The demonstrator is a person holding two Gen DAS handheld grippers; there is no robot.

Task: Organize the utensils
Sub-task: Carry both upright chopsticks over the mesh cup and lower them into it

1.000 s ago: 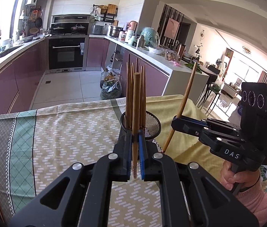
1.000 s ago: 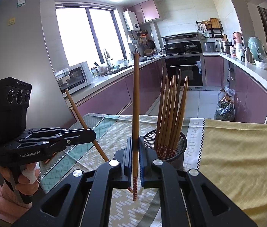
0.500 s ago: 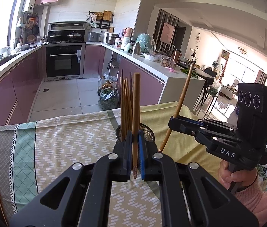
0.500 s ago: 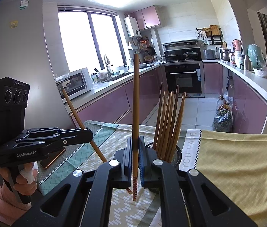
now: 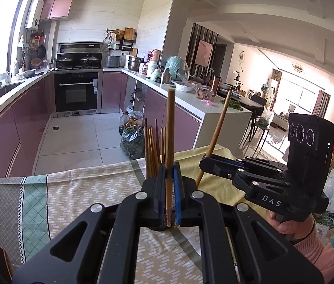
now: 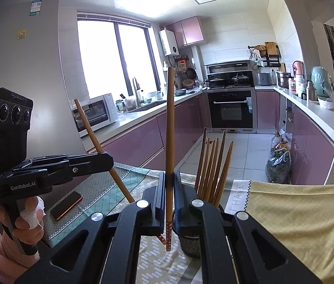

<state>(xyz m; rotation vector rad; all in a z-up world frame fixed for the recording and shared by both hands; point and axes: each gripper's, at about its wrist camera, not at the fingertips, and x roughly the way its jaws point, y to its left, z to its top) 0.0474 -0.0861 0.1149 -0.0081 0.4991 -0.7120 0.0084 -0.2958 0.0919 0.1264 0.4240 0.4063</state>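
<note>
Both jaws each clenched on one upright chopstick (image 5: 169,146), mesh holder (image 6: 189,245) mostly hidden behind them

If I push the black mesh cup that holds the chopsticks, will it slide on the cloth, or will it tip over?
The mesh cup looks light and narrow, and the chopsticks stand far above its rim, so a high push would probably tip it. The tablecloth is soft fabric, so the base may drag and bunch it instead of sliding cleanly. A low, slow push seems safer.

Sunlit kitchen ahead: mauve cabinets (image 6: 141,139), black built-in oven (image 5: 76,92), pale tiled floor (image 5: 72,135), bright window (image 6: 110,59) at left.
</note>
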